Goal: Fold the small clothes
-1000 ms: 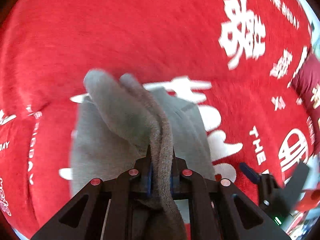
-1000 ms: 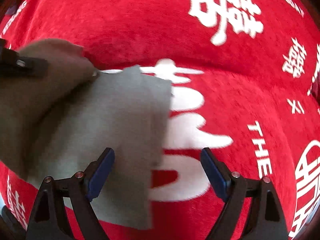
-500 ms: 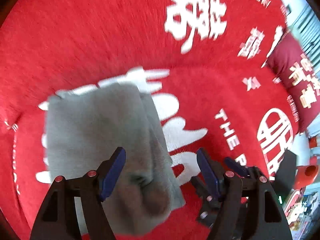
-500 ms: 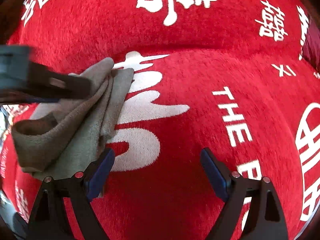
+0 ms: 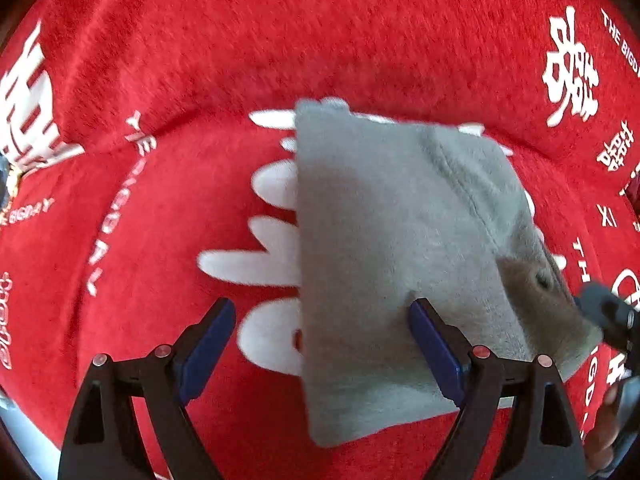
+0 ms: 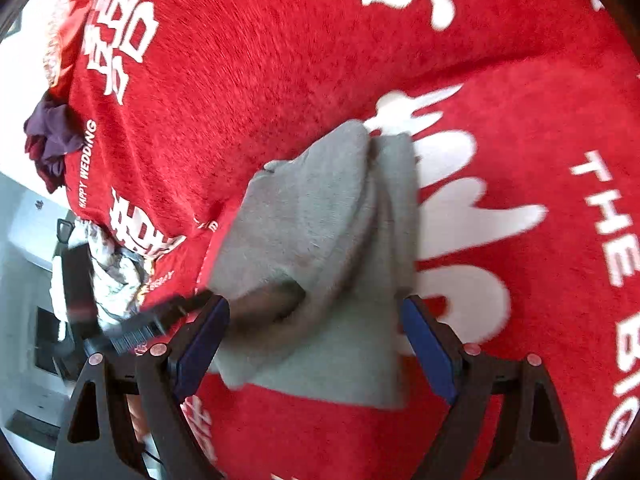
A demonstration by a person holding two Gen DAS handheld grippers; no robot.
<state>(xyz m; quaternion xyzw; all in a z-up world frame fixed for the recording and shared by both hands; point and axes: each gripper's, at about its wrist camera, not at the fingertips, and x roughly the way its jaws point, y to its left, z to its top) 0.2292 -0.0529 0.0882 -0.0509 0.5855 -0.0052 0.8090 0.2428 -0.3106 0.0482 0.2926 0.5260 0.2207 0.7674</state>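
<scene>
A grey garment (image 5: 384, 264), folded over on itself into a roughly rectangular pad, was laid flat on a red cloth (image 5: 280, 40) printed with white characters and lettering. The garment was positioned over a large white character (image 5: 264, 264) near the middle of the cloth, well away from any visible cloth edge. A stitched seam (image 5: 472, 200) was seen running down the right part of the top layer, and a darker open fold (image 5: 536, 280) was seen at the garment's lower right corner in the left wrist view. In the right wrist view the garment (image 6: 320, 240) was shown as two stacked layers, the upper layer bulging above the lower.

The left gripper (image 5: 320, 344) was held above the garment's left edge with its jaws opening and spread wide; the right finger (image 5: 436, 352) was over the grey fabric and the left finger (image 5: 204, 352) over bare cloth. No fabric was pinched between the pads.

The right gripper (image 6: 316, 348) was held with its jaws spread wide, straddling the near end of the garment; whether its pads touched the fabric could not be told. The tip of the other gripper (image 6: 168, 316) was visible just beside its left finger.

At the left edge of the cloth, dark purple clothing (image 6: 48, 140) and a pale crumpled item (image 6: 112, 268) were seen. No containers were visible.
</scene>
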